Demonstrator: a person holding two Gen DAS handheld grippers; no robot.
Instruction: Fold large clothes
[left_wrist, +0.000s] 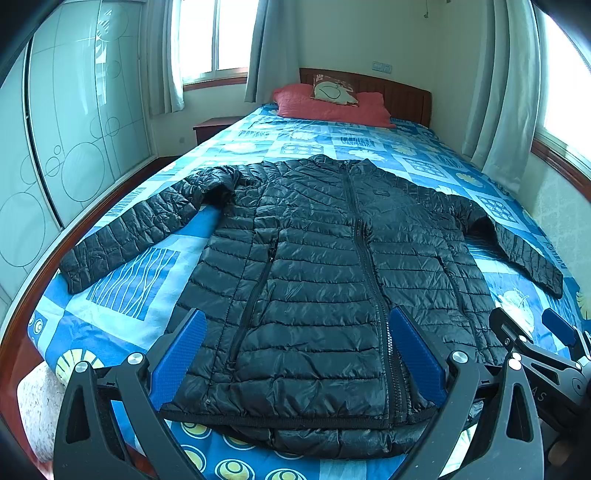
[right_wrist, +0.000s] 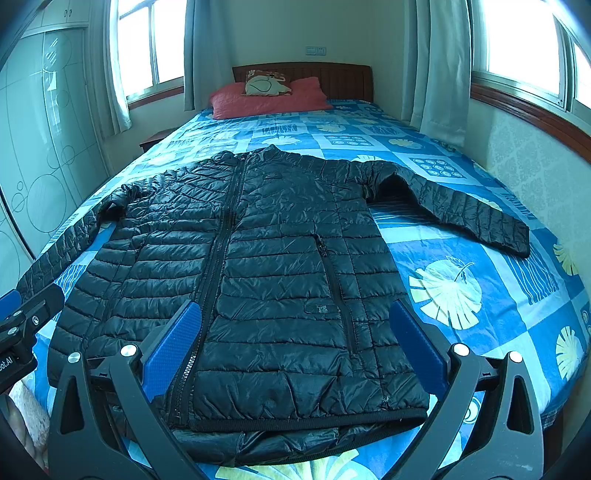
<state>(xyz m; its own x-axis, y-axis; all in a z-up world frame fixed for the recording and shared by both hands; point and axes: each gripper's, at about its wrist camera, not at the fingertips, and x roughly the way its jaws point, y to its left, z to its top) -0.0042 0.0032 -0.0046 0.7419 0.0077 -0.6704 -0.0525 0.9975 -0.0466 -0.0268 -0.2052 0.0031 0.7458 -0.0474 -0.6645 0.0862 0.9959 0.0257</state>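
Note:
A black quilted puffer jacket (left_wrist: 325, 266) lies flat and zipped, front up, on the blue patterned bed (left_wrist: 129, 280), collar toward the headboard, both sleeves spread out to the sides. It also shows in the right wrist view (right_wrist: 273, 258). My left gripper (left_wrist: 295, 354) is open and empty, hovering over the jacket's hem, left of the zipper. My right gripper (right_wrist: 295, 350) is open and empty over the hem's right half. The right gripper also shows at the left wrist view's right edge (left_wrist: 532, 332).
Red pillows (left_wrist: 332, 105) and a wooden headboard (left_wrist: 402, 92) are at the far end. A glass wardrobe (left_wrist: 74, 140) stands on the left, with a nightstand (left_wrist: 214, 127) beyond it. A wall with curtained windows (right_wrist: 517, 55) runs along the right. The bed's wooden foot rail (left_wrist: 22, 280) is near the left gripper.

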